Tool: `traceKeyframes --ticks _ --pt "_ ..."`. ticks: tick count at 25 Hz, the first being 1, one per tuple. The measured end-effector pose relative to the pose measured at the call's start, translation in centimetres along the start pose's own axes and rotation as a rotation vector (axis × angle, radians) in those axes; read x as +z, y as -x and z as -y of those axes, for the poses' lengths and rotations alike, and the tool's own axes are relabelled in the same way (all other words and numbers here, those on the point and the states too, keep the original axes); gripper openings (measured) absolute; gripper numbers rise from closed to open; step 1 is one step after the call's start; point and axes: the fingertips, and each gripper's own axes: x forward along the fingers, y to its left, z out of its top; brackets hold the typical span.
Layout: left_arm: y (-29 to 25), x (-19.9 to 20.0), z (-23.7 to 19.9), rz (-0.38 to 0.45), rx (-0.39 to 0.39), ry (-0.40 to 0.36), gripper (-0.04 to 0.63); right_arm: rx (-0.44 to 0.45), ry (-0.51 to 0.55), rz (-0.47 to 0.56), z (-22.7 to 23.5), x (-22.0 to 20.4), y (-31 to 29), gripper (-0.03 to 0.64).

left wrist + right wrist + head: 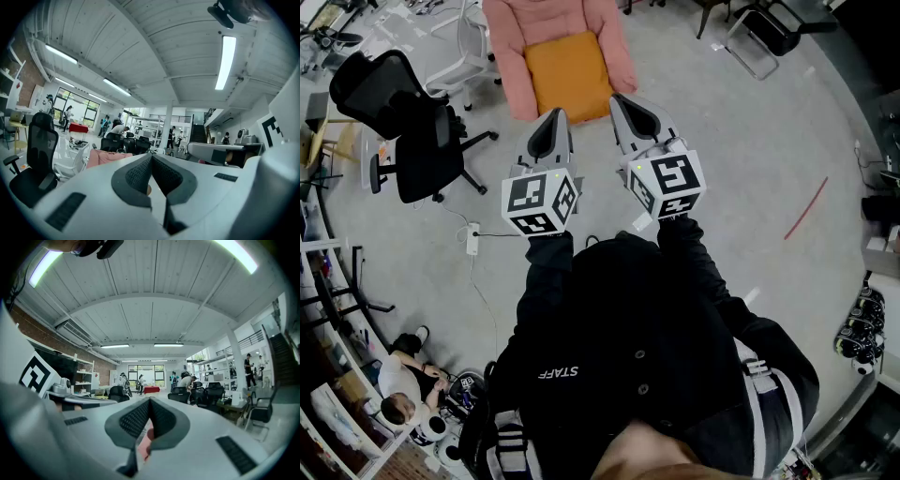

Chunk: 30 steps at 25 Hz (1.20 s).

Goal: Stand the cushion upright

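An orange cushion (569,75) lies flat on the seat of a pink armchair (511,66) at the top of the head view. My left gripper (555,116) and my right gripper (618,101) are held level side by side, just short of the chair's front edge. Both are shut with nothing between the jaws. In the left gripper view the closed jaws (151,157) fill the foreground and the pink armchair (108,158) shows just beyond. In the right gripper view the closed jaws (149,401) hide most of the chair; a pink sliver shows through the gap.
A black office chair (403,127) stands left of the armchair, with a white chair (467,47) behind it. A power strip (472,240) and cable lie on the floor at left. A person sits at lower left (403,384). Red tape (806,208) marks the floor right.
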Motion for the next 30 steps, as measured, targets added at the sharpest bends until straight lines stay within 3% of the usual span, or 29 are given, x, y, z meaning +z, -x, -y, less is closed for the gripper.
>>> traceKeyframes --ticks 17,23,30 --pt "1.2 -0.8 -3.7 0.020 0.003 0.008 0.000 -0.028 -0.012 0.030 -2.2 -0.7 -1.4 0.012" --pt "1.4 -2.5 -4.9 -0.015 0.009 0.030 0.000 -0.048 -0.020 0.003 -2.4 -2.1 -1.6 0.012" --pt "-0.6 -5.8 -6.8 -0.078 0.045 0.074 -0.001 -0.078 -0.072 -0.047 0.4 -5.3 -3.2 0.012"
